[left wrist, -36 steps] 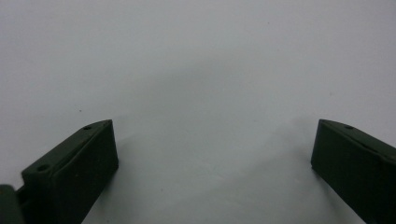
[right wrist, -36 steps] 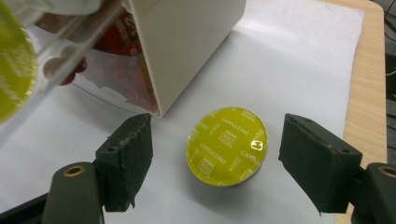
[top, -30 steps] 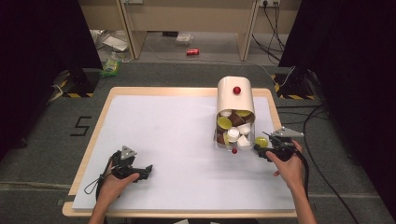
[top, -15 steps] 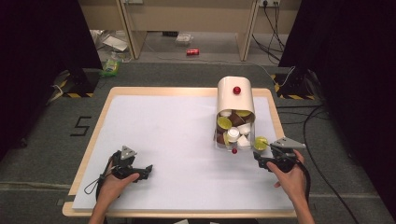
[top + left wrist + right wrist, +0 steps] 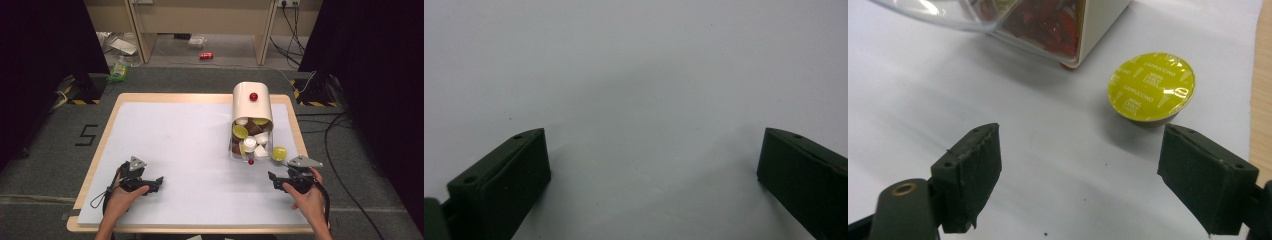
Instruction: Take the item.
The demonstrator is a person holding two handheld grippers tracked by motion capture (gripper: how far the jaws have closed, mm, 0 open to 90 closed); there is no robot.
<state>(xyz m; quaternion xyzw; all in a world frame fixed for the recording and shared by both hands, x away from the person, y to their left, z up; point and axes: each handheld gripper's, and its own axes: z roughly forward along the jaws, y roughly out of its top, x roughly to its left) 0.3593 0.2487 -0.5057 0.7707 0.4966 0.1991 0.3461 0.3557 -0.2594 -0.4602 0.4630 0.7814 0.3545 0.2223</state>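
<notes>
The round yellow-green foil-topped coffee capsule [image 5: 1151, 88] is sitting upright on the white table top [image 5: 190, 145], near the table's right edge and just beside the open mouth of the cream, round-topped capsule dispenser [image 5: 251, 107] that is lying on its side, with its clear plastic front spilling brown, white and green capsules. The right gripper [image 5: 291, 180] is hanging just short of the capsule, toward the front edge; its jaws have just been opening and are standing apart with nothing between them, the capsule lying beyond the tips and closer to the right-hand pad in the right gripper view. If the capsule is being left there, the clean way is probably to be backing straight off toward the front edge, low and level, so a pad is not clipping the foil rim and rolling it toward the right edge. If it is being taken again, the jaws should be straddling its sides evenly before closing. The left gripper [image 5: 141, 181] is resting near the front left corner, its jaws wide and empty over bare white surface, well apart from everything, and can be staying put.
</notes>
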